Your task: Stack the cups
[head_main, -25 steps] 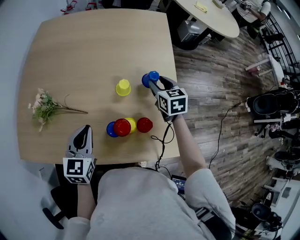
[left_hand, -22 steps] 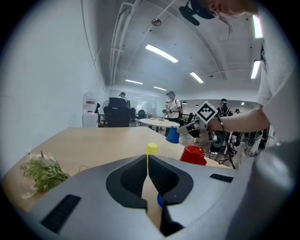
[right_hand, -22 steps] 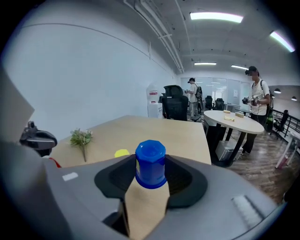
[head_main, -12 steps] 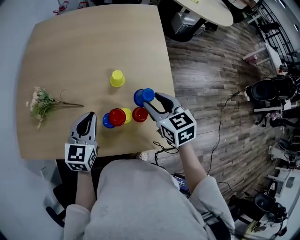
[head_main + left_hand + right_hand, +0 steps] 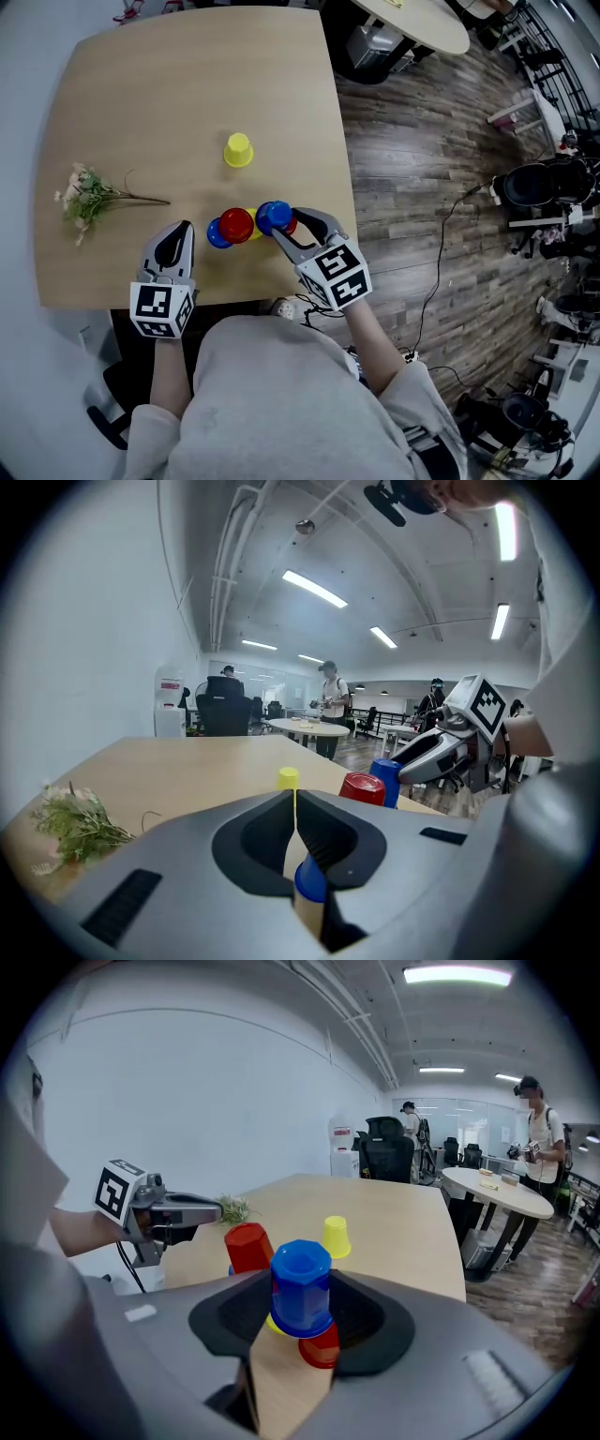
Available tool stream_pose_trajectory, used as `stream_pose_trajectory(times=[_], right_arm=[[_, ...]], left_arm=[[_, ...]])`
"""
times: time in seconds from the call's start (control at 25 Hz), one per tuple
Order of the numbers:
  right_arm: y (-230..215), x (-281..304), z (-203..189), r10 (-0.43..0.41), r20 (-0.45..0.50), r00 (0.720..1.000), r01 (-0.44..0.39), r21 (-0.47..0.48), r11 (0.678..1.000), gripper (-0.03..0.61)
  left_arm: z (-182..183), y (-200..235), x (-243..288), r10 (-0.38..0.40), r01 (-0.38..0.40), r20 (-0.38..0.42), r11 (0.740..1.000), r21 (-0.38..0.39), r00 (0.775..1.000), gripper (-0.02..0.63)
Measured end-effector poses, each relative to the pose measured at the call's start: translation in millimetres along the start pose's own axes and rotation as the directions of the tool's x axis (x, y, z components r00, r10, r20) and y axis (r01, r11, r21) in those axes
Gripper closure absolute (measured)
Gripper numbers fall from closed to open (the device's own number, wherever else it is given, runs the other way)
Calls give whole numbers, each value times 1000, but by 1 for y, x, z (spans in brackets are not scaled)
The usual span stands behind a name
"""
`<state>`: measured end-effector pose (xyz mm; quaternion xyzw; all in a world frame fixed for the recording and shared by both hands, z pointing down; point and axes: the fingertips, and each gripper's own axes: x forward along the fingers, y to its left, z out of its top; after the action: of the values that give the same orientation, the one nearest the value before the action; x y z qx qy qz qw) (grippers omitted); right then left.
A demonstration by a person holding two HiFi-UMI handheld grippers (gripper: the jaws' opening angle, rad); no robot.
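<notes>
My right gripper (image 5: 281,225) is shut on an upturned blue cup (image 5: 273,217) (image 5: 301,1288) and holds it just above a red cup (image 5: 321,1346) on the wooden table (image 5: 141,94). Close to its left stands a cluster: a red cup (image 5: 236,225) raised on others, a yellow cup (image 5: 254,232) and a blue cup (image 5: 216,235). A lone yellow cup (image 5: 238,150) stands farther back. My left gripper (image 5: 176,234) rests shut and empty near the front edge, just left of the cluster. In the left gripper view, the cluster's blue cup (image 5: 310,881) shows beyond the closed jaws.
A small bunch of dried flowers (image 5: 89,202) lies at the table's left side. The table's right edge runs close to the right gripper, with wooden floor (image 5: 422,141) beyond. Cables, chairs and another round table (image 5: 422,23) stand farther off.
My right gripper has carried the blue cup from the right rear of the table toward me and left, up to the cluster. The left gripper has barely moved.
</notes>
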<state>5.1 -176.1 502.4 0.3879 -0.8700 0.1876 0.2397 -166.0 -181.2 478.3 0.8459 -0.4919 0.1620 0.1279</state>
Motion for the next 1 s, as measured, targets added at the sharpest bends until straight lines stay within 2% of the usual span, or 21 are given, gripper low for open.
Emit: stream_pose_trajectory(times=[0.36,0.64,0.8,0.88,0.92,1.0], right_arm=[[8,4,-1,-23,-23,999,21,-75,997,376],[12,9,2,-22,-16,1000,21,-59,998,360],[13,2,7,-5,3,1000,5,-38,999,342],[12,-5,13,-2,40,999,2,6,1000,344],[10,-9,17,-5,63,998,3,36,999,344],[4,-21,24,-20,108,994,9,100,995,342]], left_arm=[[-1,8,-5,10,-10,-1,1000,-1,1000,598],[1,17,5,-7,7,5,1000,10,1000,598],[18,22,32,-64,62,24,996,67,998,595],[24,23,58,-117,114,19,988,109,993,536],[25,23,73,-143,141,6,981,131,990,487],[23,21,105,-183,187,-37,967,174,982,441]])
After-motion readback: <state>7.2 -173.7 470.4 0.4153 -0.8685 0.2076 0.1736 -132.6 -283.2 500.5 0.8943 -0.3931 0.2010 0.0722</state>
